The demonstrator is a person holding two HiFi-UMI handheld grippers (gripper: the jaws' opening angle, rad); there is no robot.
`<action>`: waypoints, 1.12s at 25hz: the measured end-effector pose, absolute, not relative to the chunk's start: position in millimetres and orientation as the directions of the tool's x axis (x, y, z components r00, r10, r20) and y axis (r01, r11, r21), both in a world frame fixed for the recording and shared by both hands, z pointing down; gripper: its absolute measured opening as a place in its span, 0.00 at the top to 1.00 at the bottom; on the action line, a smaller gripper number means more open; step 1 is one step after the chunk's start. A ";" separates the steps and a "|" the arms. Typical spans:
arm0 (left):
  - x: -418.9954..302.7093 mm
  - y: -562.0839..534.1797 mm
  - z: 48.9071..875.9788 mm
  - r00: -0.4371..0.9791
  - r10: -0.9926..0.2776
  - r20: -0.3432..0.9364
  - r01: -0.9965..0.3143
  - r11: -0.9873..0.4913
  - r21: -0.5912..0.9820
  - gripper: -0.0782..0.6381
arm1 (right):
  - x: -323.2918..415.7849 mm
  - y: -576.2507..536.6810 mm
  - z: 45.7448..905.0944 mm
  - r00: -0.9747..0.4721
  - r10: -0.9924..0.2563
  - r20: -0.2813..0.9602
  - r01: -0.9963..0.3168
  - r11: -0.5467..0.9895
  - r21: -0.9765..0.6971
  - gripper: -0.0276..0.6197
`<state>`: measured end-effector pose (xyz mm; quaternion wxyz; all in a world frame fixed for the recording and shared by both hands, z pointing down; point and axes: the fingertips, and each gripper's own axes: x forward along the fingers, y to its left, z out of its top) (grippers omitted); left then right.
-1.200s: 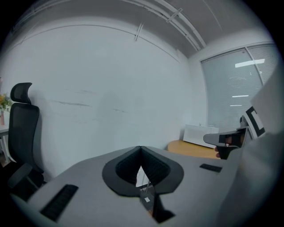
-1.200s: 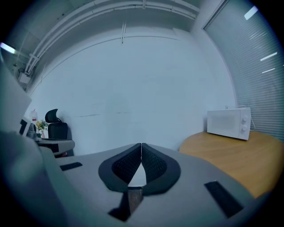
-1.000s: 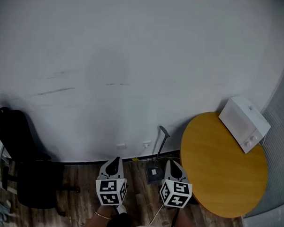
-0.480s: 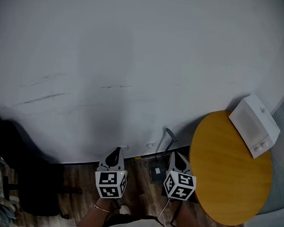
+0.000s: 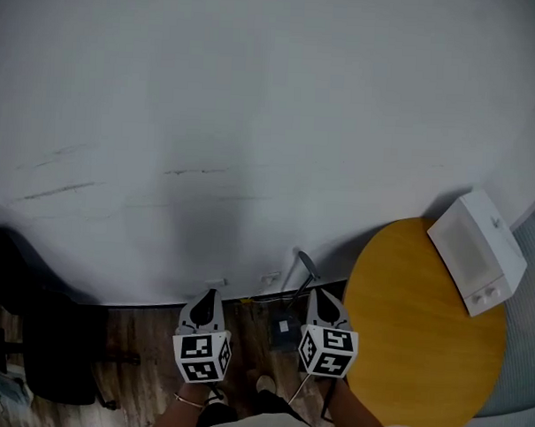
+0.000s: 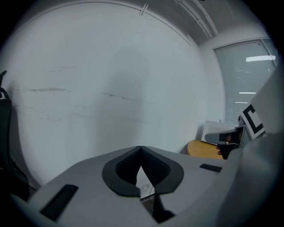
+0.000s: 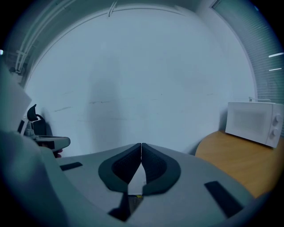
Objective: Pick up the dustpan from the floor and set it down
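The dustpan (image 5: pixel 285 328) is a dark pan standing on the wood floor against the wall. Its long handle (image 5: pixel 302 272) leans up and to the right. In the head view it lies between my two grippers, a little beyond them. My left gripper (image 5: pixel 208 294) hovers to its left, jaws shut and empty. To its right my right gripper (image 5: pixel 321 295) is also shut, holding nothing. Seen from the left gripper view, the left gripper (image 6: pixel 140 148) points at the bare white wall. The right gripper (image 7: pixel 141 144) faces the same wall in its own view.
A round yellow table (image 5: pixel 421 348) stands close on the right with a white microwave (image 5: pixel 476 253) on its far edge. A black office chair (image 5: pixel 58 349) sits at the left. The white wall (image 5: pixel 254 119) is just ahead, with sockets (image 5: pixel 270 277) low near the dustpan.
Both grippers have moved forward toward the wall and sunk slightly, staying shut. The wall fills more of the head view and the black chair has slid toward the left edge.
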<state>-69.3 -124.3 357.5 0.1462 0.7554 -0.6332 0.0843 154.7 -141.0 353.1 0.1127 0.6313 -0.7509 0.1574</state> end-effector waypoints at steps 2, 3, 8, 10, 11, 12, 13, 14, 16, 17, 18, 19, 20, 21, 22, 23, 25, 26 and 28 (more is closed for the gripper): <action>-65.9 -131.5 360.1 0.177 -0.933 0.312 -0.982 -0.147 0.118 0.88 | 157.2 -146.9 354.8 -0.179 -0.911 0.370 -0.983 0.154 -0.098 0.91; -64.7 -134.4 362.7 0.176 -0.933 0.313 -0.982 -0.143 0.126 0.88 | 157.6 -148.1 356.2 -0.180 -0.911 0.371 -0.983 0.155 -0.097 0.91; -60.1 -146.6 391.9 0.185 -0.919 0.347 -0.981 -0.149 0.127 0.88 | 158.0 -152.1 378.6 -0.193 -0.899 0.394 -0.979 0.148 -0.142 0.91; -56.9 -150.4 406.6 0.198 -0.911 0.361 -0.979 -0.165 0.119 0.88 | 160.1 -153.1 393.7 -0.191 -0.893 0.407 -0.978 0.137 -0.158 0.91; -55.3 -152.4 414.2 0.205 -0.908 0.366 -0.978 -0.176 0.114 0.88 | 161.2 -153.8 402.2 -0.187 -0.891 0.414 -0.979 0.133 -0.158 0.91; -54.2 -154.6 422.2 0.213 -0.904 0.370 -0.977 -0.186 0.108 0.88 | 162.0 -155.0 411.3 -0.183 -0.888 0.423 -0.980 0.128 -0.155 0.91; -53.6 -157.2 430.5 0.220 -0.901 0.374 -0.975 -0.195 0.104 0.88 | 162.4 -156.6 420.9 -0.180 -0.884 0.431 -0.980 0.125 -0.153 0.91; -53.2 -159.9 439.5 0.227 -0.897 0.379 -0.974 -0.204 0.101 0.88 | 162.6 -158.2 430.7 -0.176 -0.882 0.438 -0.981 0.120 -0.152 0.91; -51.5 -163.2 460.3 0.239 -0.888 0.392 -0.971 -0.218 0.098 0.88 | 164.0 -159.6 451.7 -0.166 -0.877 0.450 -0.982 0.107 -0.153 0.91; -50.1 -163.9 471.9 0.245 -0.884 0.398 -0.969 -0.225 0.098 0.88 | 165.5 -159.3 463.2 -0.159 -0.876 0.456 -0.983 0.098 -0.154 0.91; -48.5 -164.4 483.8 0.251 -0.880 0.403 -0.968 -0.232 0.097 0.88 | 167.1 -158.7 475.4 -0.152 -0.874 0.462 -0.984 0.088 -0.157 0.91; -47.5 -164.9 495.8 0.255 -0.877 0.406 -0.967 -0.237 0.095 0.88 | 168.5 -157.6 488.4 -0.147 -0.872 0.467 -0.984 0.079 -0.162 0.91; -47.3 -165.4 507.8 0.257 -0.876 0.408 -0.966 -0.241 0.093 0.88 | 169.7 -156.2 502.1 -0.142 -0.870 0.473 -0.983 0.070 -0.167 0.91; -48.0 -165.3 519.8 0.257 -0.875 0.411 -0.966 -0.241 0.091 0.88 | 170.7 -153.8 516.2 -0.138 -0.867 0.480 -0.983 0.062 -0.170 0.91; -49.4 -164.1 532.1 0.256 -0.873 0.416 -0.967 -0.239 0.092 0.88 | 172.0 -150.1 530.1 -0.131 -0.862 0.489 -0.984 0.053 -0.171 0.91; -50.9 -161.7 544.4 0.254 -0.869 0.424 -0.967 -0.237 0.095 0.88 | 173.7 -145.3 543.4 -0.123 -0.857 0.501 -0.985 0.042 -0.170 0.91; -53.8 -156.9 567.2 0.249 -0.862 0.443 -0.968 -0.229 0.099 0.88 | 178.1 -137.1 565.7 -0.104 -0.847 0.521 -0.986 0.019 -0.167 0.91; -55.0 -156.1 576.4 0.243 -0.860 0.449 -0.970 -0.222 0.099 0.88 | 180.4 -135.6 574.0 -0.098 -0.845 0.525 -0.986 0.011 -0.165 0.91; -57.6 -156.1 589.3 0.226 -0.862 0.455 -0.974 -0.202 0.102 0.88 | 184.4 -136.0 585.9 -0.088 -0.845 0.528 -0.987 0.003 -0.160 0.91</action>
